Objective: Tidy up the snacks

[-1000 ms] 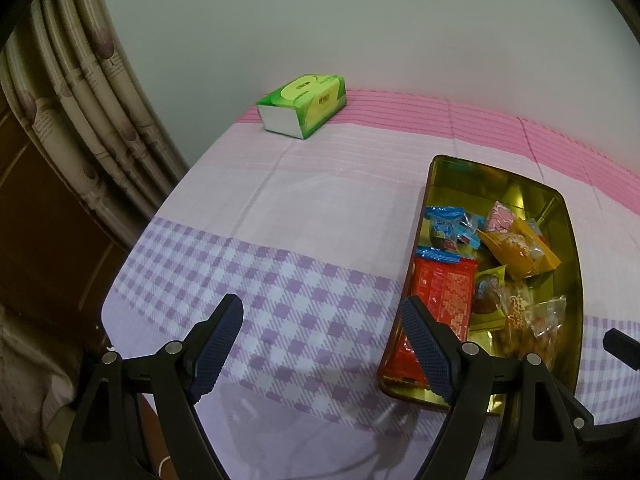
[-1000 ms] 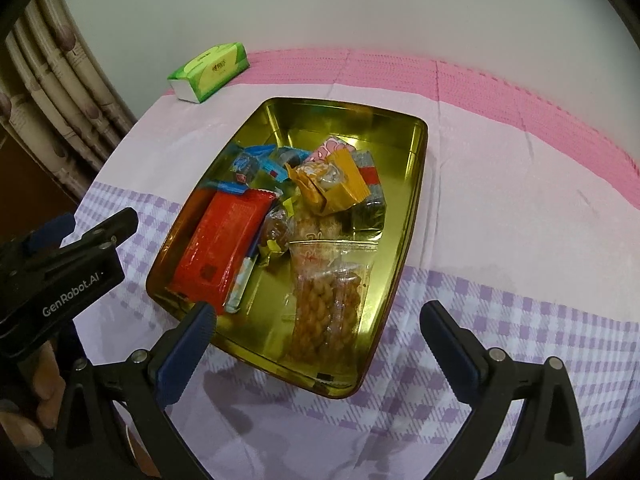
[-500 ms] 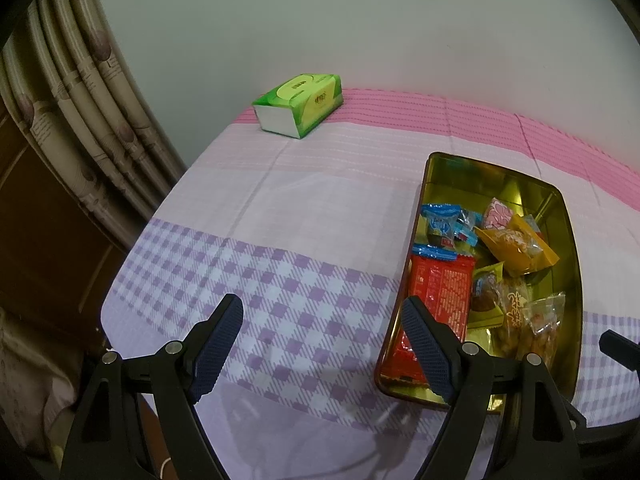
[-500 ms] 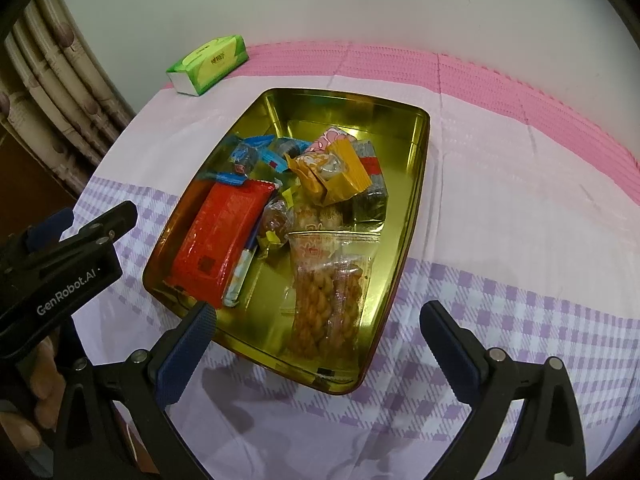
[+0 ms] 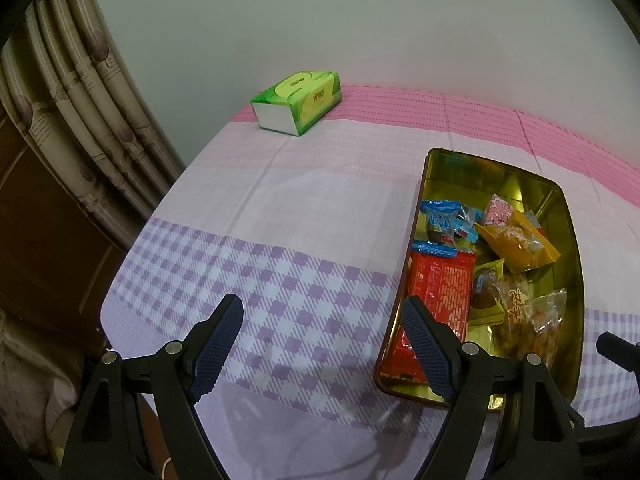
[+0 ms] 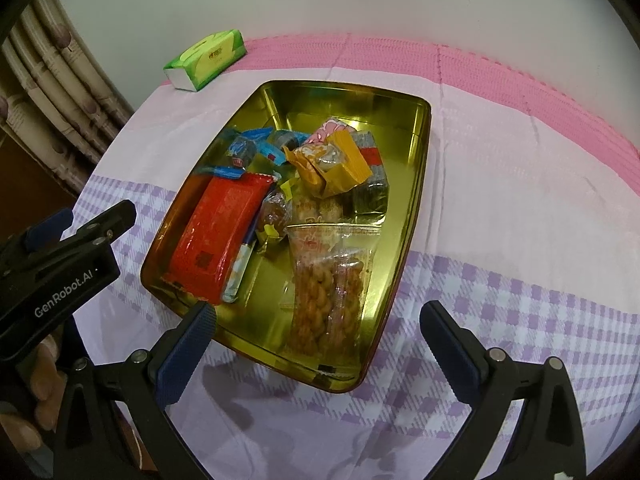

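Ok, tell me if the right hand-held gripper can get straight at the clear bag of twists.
Probably yes. The right hand-held gripper is open and empty above the tin's near end, where the bag of twists lies on top with nothing over it.

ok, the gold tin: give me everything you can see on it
The gold tin is a shallow rectangular tray with rounded corners, shiny reflective metal inside, with a darker reddish outer edge along its near rim. It lies flat and open on the pink and purple checked tablecloth, its long side angled away from the cameras. Its far end is bare; wrapped snacks fill the rest, among them a red packet along the left wall and a clear bag of fried twists near the front. Neither gripper touches it.
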A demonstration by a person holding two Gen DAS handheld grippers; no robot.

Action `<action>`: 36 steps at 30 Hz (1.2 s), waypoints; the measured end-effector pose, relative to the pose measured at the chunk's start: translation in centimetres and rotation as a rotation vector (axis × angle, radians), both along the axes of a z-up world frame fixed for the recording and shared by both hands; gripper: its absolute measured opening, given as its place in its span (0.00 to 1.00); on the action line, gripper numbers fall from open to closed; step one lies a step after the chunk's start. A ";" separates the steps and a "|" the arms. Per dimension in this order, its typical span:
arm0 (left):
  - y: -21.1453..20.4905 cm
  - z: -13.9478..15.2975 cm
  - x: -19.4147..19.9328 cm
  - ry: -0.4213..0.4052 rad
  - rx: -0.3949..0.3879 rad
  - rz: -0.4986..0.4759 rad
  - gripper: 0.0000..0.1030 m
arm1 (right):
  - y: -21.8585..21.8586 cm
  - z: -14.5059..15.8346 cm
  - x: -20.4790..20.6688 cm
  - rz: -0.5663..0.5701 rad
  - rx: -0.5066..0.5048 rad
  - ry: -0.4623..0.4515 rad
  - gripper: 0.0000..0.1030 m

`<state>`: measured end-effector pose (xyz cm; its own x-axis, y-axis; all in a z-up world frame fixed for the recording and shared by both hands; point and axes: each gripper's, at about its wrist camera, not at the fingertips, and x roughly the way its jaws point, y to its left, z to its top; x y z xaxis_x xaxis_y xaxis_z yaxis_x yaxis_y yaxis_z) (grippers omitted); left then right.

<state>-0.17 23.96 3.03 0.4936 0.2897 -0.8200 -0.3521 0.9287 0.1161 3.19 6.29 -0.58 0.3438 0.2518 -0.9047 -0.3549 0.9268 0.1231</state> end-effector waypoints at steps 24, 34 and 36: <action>-0.1 -0.1 0.1 0.003 0.001 0.001 0.79 | 0.3 -0.2 -0.3 0.014 0.011 0.012 0.98; -0.1 0.0 0.1 0.004 0.001 -0.001 0.79 | 0.3 -0.1 -0.4 0.013 0.012 0.014 0.98; -0.1 0.0 0.1 0.003 0.000 0.000 0.79 | 0.3 -0.1 -0.4 0.014 0.012 0.015 0.98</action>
